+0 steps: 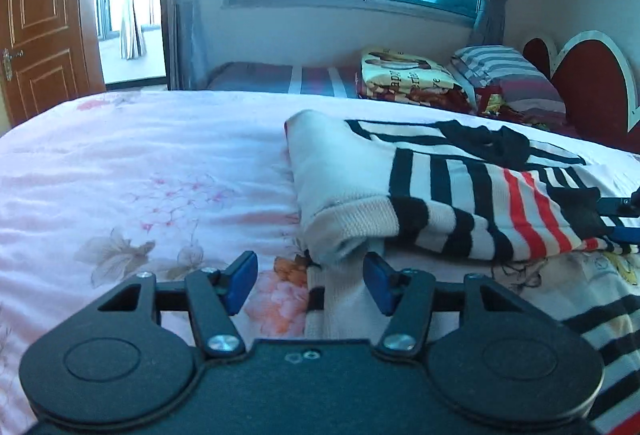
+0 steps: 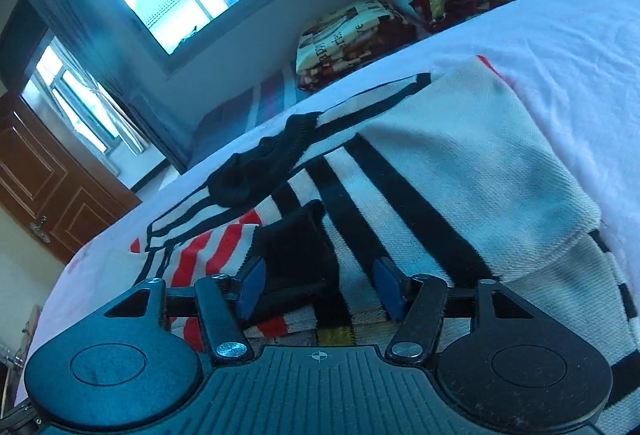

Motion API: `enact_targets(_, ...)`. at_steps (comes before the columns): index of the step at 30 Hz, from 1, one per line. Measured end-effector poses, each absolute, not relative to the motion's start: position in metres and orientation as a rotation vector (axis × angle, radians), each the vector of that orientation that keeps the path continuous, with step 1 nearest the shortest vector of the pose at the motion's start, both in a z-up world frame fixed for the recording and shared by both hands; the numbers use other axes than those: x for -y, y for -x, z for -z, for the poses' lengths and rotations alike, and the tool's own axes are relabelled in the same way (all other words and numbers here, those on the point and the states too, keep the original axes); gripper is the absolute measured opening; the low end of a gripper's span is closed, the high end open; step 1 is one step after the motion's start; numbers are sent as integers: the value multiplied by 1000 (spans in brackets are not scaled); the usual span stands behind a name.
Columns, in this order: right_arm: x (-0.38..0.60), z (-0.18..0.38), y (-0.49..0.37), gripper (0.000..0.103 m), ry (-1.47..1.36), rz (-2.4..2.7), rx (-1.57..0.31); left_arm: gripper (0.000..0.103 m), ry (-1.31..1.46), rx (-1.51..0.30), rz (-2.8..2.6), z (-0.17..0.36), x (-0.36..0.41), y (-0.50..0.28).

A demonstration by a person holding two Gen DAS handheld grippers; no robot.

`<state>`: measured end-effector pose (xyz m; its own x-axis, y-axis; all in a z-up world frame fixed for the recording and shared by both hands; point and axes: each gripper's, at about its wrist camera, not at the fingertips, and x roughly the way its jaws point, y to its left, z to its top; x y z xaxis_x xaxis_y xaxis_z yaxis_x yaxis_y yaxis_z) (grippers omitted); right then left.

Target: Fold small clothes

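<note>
Now both grippers, left gripper (image 1: 310, 283) and right gripper (image 2: 318, 285), are hovering wide apart at six o'clock of the cream, black-and-red striped knitted sweater (image 1: 460, 195), apparently readying another fold.

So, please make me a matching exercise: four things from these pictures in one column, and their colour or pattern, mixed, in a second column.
Things:
1. sweater
2. bedsheet
3. door
4. left gripper finger pads

Colours or patterns:
A. brown wood
B. blue
C. cream with black and red stripes
D. pale pink with flowers

Pairs: 1-C, 2-D, 3-A, 4-B
</note>
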<state>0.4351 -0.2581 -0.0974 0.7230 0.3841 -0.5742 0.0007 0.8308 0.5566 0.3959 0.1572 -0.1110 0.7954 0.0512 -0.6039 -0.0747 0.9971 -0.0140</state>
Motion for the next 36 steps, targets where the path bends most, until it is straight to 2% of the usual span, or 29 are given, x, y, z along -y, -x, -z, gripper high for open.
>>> enact_targets(2, 251, 97, -436, 55, -545, -235, -747, 51, 35, -654, -59, 115, -153, -406)
enact_targets(3, 248, 96, -437, 46, -536, -245, -753, 51, 36, -649, -51, 115, -151, -407)
enact_targets(6, 238, 98, -440, 41, -496, -238, -767, 50, 20, -652, -44, 118, -149, -413)
enact_targets(8, 236, 98, -442, 31, -482, -228, -765, 46, 19, -658, -38, 119, -148, -416)
enact_targets(10, 236, 99, -445, 14, -473, -235, -771, 43, 17, -671, -32, 121, -149, -418)
enact_targets(12, 234, 96, -443, 13, -440, -247, -758, 39, 27, -689, -21, 123, -151, -421)
enact_targets(19, 237, 62, -427, 12, -356, -216, -600, 39, 15, -688, -18, 124, -150, -421)
enact_targets(36, 254, 71, -433, 12, -339, -162, -631, 40, 29, -695, -12, 127, -159, -419)
